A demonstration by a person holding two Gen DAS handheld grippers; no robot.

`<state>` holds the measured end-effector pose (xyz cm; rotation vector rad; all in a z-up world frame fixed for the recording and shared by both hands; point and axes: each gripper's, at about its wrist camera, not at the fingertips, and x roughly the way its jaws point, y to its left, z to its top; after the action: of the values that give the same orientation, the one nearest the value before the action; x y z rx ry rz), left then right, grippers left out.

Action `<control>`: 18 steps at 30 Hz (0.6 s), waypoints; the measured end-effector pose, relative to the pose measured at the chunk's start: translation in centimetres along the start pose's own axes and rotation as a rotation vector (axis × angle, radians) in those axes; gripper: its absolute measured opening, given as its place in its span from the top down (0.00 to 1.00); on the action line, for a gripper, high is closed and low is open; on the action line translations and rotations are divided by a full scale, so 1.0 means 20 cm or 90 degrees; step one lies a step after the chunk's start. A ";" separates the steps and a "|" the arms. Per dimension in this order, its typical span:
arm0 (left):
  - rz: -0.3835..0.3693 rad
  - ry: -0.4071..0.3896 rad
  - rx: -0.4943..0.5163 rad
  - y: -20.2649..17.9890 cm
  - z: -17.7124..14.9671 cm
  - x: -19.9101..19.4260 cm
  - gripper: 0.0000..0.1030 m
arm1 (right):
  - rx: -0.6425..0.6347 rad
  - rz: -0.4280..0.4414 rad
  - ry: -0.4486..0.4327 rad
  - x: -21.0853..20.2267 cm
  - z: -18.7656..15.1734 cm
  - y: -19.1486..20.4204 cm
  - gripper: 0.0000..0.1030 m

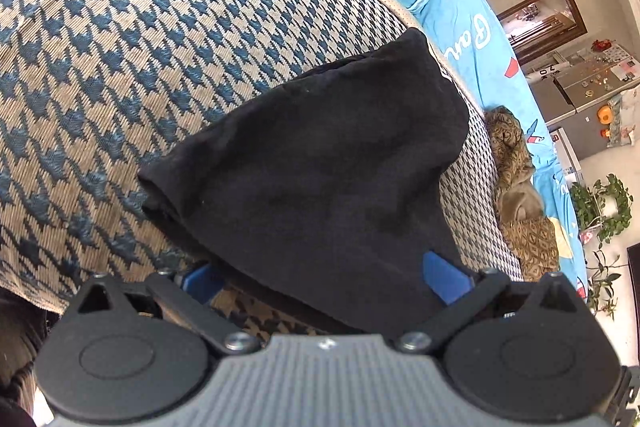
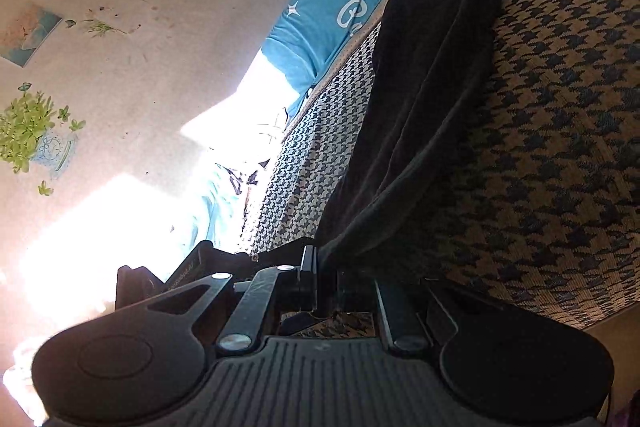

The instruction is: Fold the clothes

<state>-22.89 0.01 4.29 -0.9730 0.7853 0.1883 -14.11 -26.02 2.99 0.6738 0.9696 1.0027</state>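
Daylight is flooding both views. Glare is washing out the wall [image 2: 120, 227] at left in the right wrist view. Fisheye distortion is bending the edges; the black garment [image 1: 320, 155] is reading featureless.

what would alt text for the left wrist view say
A black garment lies bunched on a blue and tan houndstooth cover, its near edge draped between the left tool's spread blue fingers. Blue bedding lies behind.
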 end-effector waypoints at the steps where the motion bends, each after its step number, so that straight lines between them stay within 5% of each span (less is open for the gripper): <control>1: 0.002 -0.006 -0.006 0.00 0.00 0.01 0.00 | 0.002 0.002 -0.001 0.00 0.00 0.00 0.90; 9: -0.010 -0.067 -0.041 0.00 0.02 0.03 0.02 | 0.013 0.005 -0.006 -0.01 0.00 -0.01 0.90; 13: 0.016 -0.084 -0.025 0.00 0.03 0.02 0.27 | 0.029 0.002 -0.007 -0.02 0.01 -0.04 0.90; 18: 0.026 -0.091 -0.035 0.01 0.03 0.02 0.33 | 0.031 -0.042 0.008 0.00 -0.01 -0.06 0.90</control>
<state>-22.41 0.60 4.07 -0.9849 0.6724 0.3131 -13.81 -26.44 1.96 0.6728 1.0242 0.9285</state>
